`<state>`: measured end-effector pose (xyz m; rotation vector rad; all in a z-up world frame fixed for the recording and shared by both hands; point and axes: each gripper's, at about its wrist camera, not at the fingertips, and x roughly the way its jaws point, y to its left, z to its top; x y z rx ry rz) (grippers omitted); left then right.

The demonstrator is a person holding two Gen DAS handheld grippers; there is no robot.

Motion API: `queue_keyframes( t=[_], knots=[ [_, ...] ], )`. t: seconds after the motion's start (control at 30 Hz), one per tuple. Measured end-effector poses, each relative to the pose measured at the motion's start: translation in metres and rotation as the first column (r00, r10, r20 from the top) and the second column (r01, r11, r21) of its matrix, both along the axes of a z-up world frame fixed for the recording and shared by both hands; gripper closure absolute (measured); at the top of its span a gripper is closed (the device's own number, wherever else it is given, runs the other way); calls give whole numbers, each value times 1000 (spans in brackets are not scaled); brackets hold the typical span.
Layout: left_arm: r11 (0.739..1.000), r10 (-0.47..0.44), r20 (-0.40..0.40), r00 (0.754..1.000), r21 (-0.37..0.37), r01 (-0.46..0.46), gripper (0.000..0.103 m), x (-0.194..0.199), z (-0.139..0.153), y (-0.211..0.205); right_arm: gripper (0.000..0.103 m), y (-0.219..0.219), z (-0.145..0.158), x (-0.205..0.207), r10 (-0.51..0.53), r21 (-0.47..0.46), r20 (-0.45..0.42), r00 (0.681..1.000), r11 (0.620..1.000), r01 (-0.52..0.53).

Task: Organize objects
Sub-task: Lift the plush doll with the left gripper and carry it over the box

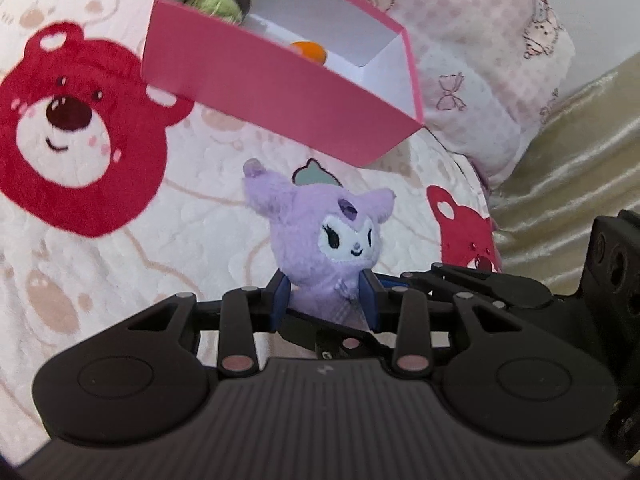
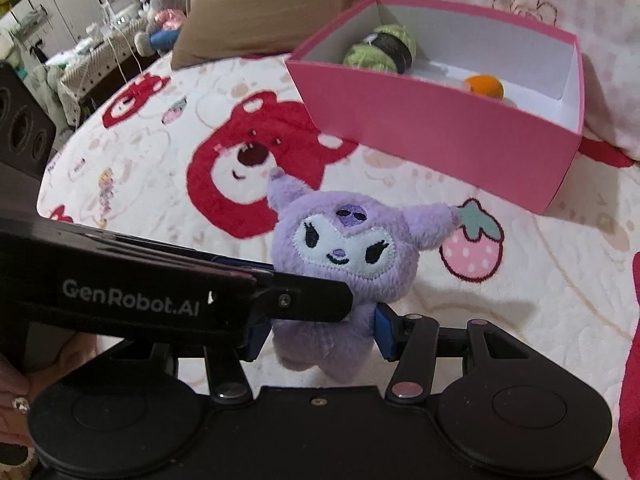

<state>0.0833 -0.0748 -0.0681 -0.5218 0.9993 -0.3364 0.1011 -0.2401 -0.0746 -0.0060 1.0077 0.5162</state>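
Note:
A small purple plush toy [image 1: 320, 236] with a white stitched face is held upright above the bedspread. My left gripper [image 1: 325, 300] is shut on its lower body, one blue pad [image 1: 280, 302] pressed against each side. My right gripper [image 2: 320, 336] is shut on the same plush toy [image 2: 340, 248], also low on the body. The left gripper's black finger [image 2: 304, 296] reaches in across the right wrist view from the left. Beyond the toy stands an open pink box [image 1: 260, 80], also in the right wrist view [image 2: 440, 128], holding a green yarn ball [image 2: 380, 50] and an orange ball [image 2: 484, 86].
A cream bedspread [image 2: 160, 184] with red bear faces and strawberries lies underneath. A pink patterned pillow [image 1: 480, 60] sits behind the box and a brown pillow [image 2: 260, 4] at the far end. A hand [image 2: 16, 396] shows at the lower left. Furniture and soft toys [image 2: 160, 12] stand beyond the bed.

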Motion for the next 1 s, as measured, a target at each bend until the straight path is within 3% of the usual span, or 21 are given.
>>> queue_keyframes(
  t=[0.5,0.67,1.0],
  knots=[
    [997,-70,108,992,36,67,69,-8,76,7,45,3,66,-24,-99,52,95,991,994,95],
    [995,-81,162,983,65,72,69,-4,101,13,45,6,88,-25,-103,73,173,979,993,92],
    [997,-66,240,968,51,55,69,33,142,27,45,6,124,2,-145,143,263,954,984,109]
  ],
)
